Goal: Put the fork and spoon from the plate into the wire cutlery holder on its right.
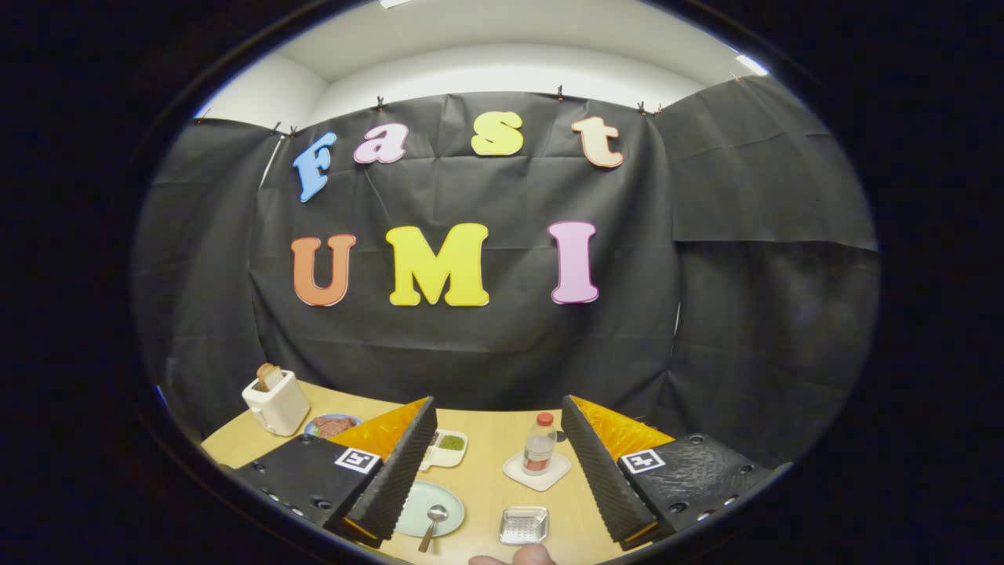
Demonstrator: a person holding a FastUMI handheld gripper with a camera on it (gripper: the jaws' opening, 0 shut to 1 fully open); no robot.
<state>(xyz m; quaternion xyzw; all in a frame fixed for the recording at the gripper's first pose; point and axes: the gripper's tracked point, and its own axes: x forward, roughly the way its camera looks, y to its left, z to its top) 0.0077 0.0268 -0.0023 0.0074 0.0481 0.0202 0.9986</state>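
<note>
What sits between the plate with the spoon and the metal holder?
Nothing: in the gripper view bare wooden tabletop separates the plate from the wire holder, both between the open gripper's fingers.

Pale green round plate point(414, 502) on the wooden table, silver metal spoon point(433, 524) lying across its near rim, bowl up. Just right of it, small square silver wire cutlery holder point(524, 525), upright.

The tool point(498, 455) has ribbed wedge fingers point(392, 471), screwed plates and square markers.
</note>
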